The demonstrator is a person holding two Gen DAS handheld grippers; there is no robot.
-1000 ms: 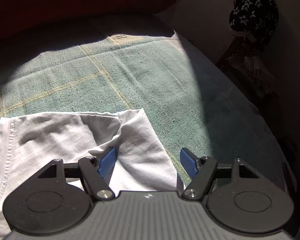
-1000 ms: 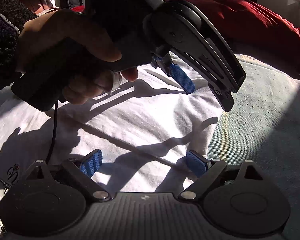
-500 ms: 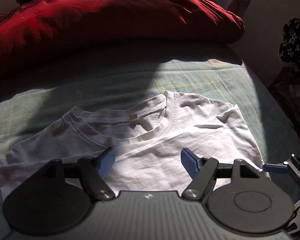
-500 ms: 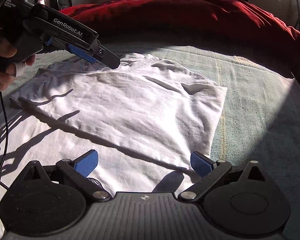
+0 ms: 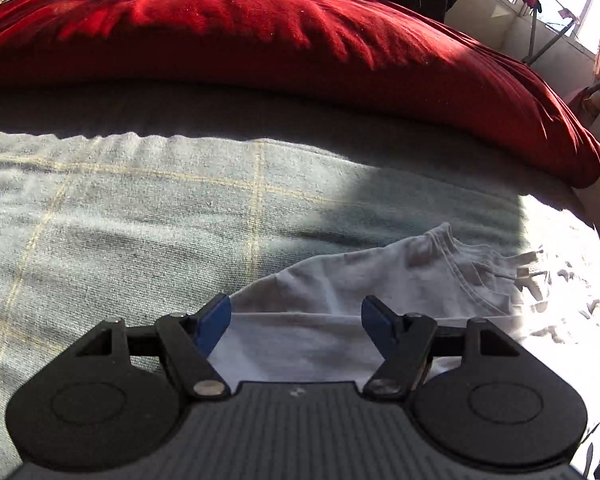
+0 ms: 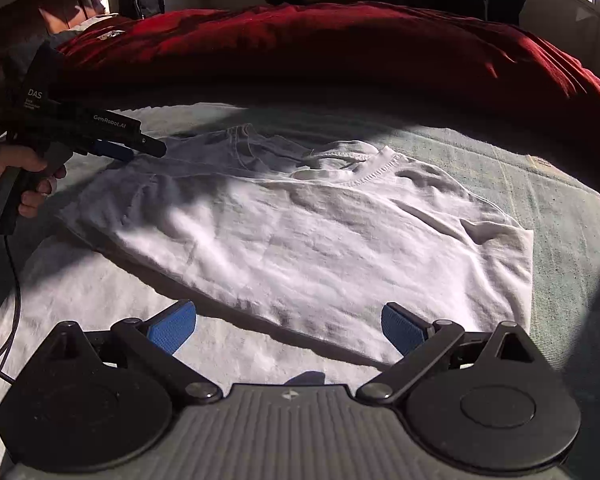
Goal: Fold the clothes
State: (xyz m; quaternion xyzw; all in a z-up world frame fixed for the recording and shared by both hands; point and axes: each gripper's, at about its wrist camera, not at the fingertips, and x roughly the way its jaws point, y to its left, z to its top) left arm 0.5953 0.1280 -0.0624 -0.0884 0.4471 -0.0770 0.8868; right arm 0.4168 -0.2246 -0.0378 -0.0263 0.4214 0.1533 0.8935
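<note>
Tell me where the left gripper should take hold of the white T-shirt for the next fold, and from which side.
Probably the shoulder edge of the white T-shirt beside the collar, on the side where the left gripper hangs, open. The cloth there ends in a free edge on the green bedspread, so one finger could slide under from outside. The right gripper, open, sits over the near folded edge.

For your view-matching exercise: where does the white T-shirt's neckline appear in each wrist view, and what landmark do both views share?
Left wrist view: the neckline lies right of centre, just beyond the open left claw.
Right wrist view: the neckline lies above centre, far beyond the open right claw.
Shared landmark: the red blanket across the top.
</note>
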